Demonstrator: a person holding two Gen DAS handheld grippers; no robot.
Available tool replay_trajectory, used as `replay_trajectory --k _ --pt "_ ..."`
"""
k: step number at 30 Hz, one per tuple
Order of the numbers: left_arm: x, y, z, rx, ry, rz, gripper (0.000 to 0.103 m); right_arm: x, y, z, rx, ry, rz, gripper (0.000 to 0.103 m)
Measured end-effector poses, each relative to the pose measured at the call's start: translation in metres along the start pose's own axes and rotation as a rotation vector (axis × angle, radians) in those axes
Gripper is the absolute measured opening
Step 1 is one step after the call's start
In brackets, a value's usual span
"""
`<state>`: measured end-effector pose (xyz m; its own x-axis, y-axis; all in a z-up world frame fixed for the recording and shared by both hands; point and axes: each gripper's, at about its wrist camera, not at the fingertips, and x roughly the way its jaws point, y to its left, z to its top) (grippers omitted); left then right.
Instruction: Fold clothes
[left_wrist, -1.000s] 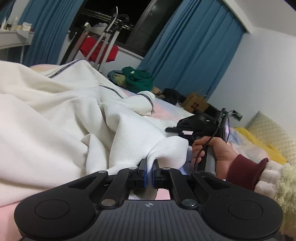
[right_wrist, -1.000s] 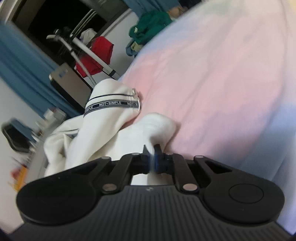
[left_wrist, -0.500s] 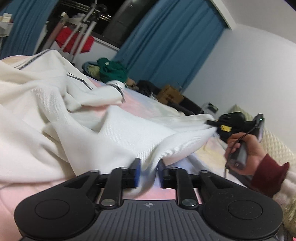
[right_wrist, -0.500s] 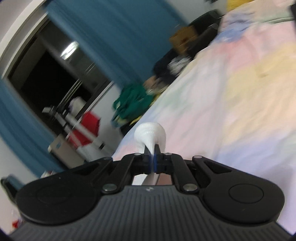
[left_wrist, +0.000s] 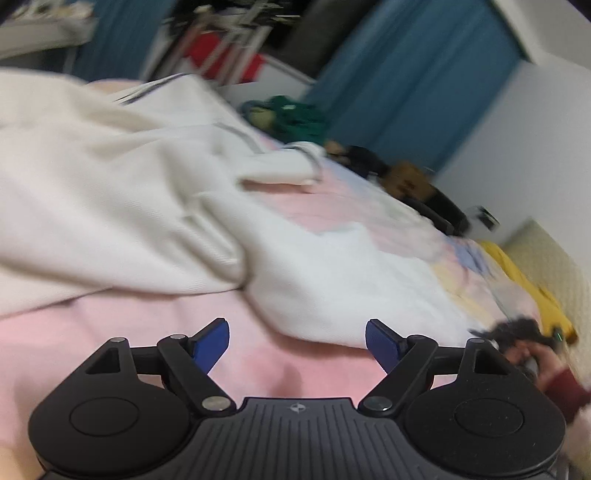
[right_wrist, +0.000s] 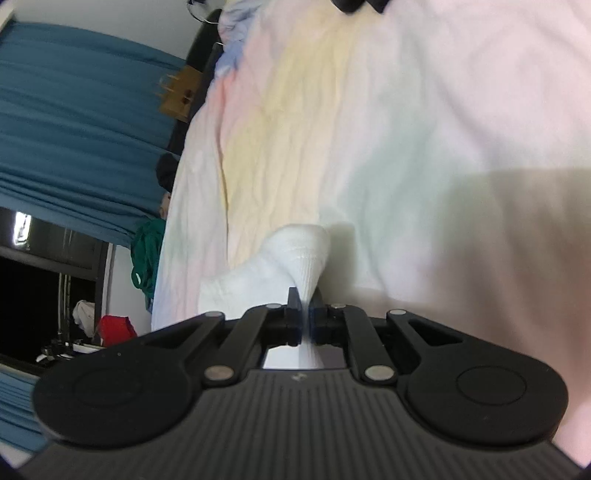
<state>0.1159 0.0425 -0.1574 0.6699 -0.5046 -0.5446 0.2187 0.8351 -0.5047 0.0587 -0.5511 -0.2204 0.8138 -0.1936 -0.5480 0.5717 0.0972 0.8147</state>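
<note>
A white garment (left_wrist: 110, 206) with dark striped trim lies rumpled on the pastel bedsheet (left_wrist: 229, 325), spreading from the left toward the right. My left gripper (left_wrist: 297, 345) is open and empty, just short of the garment's near edge. My right gripper (right_wrist: 303, 312) is shut on a bunched corner of the white garment (right_wrist: 291, 258) and holds it over the sheet (right_wrist: 406, 129). The right hand and its gripper (left_wrist: 524, 343) show blurred at the far right of the left wrist view.
Blue curtains (left_wrist: 413, 81) hang behind the bed. A clothes rack with a red item (left_wrist: 221, 59) stands at the back. A green garment (left_wrist: 295, 114) and a cardboard box (left_wrist: 406, 181) sit beyond the bed. A yellow cloth (left_wrist: 524, 280) lies at the right.
My left gripper has opened and let go of the white garment. My right gripper has pulled its corner far to the right, stretching the garment flat across the bed.
</note>
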Motion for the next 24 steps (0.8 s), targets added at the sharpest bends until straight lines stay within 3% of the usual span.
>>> replay_trajectory --k 3,5,6,7,12,17,19,24 --pt "-0.006 0.010 0.003 -0.056 -0.001 0.038 0.083 -0.001 0.010 -0.008 -0.046 0.016 -0.009 0.010" --pt "-0.008 0.015 0.004 -0.075 0.000 0.055 0.085 0.005 0.016 -0.013 -0.077 0.042 -0.036 0.022" --pt "-0.008 0.016 0.005 -0.085 0.004 0.063 0.086 0.007 0.018 -0.016 -0.077 0.059 -0.045 0.035" --pt "-0.008 0.018 0.004 -0.097 0.008 0.070 0.086 0.009 0.019 -0.020 -0.074 0.075 -0.052 0.037" --pt "-0.012 0.028 -0.003 -0.166 0.014 0.092 0.086 0.014 0.022 -0.022 -0.129 0.117 -0.044 0.039" --pt "-0.011 0.038 -0.001 -0.250 0.006 0.092 0.087 0.017 0.033 -0.029 -0.235 0.131 0.008 0.034" --pt "-0.011 0.043 -0.001 -0.283 0.003 0.089 0.087 0.020 0.040 -0.025 -0.265 0.122 0.014 0.011" --pt "-0.018 0.058 -0.002 -0.394 -0.020 0.062 0.087 0.020 0.048 -0.018 -0.279 0.066 0.030 0.006"
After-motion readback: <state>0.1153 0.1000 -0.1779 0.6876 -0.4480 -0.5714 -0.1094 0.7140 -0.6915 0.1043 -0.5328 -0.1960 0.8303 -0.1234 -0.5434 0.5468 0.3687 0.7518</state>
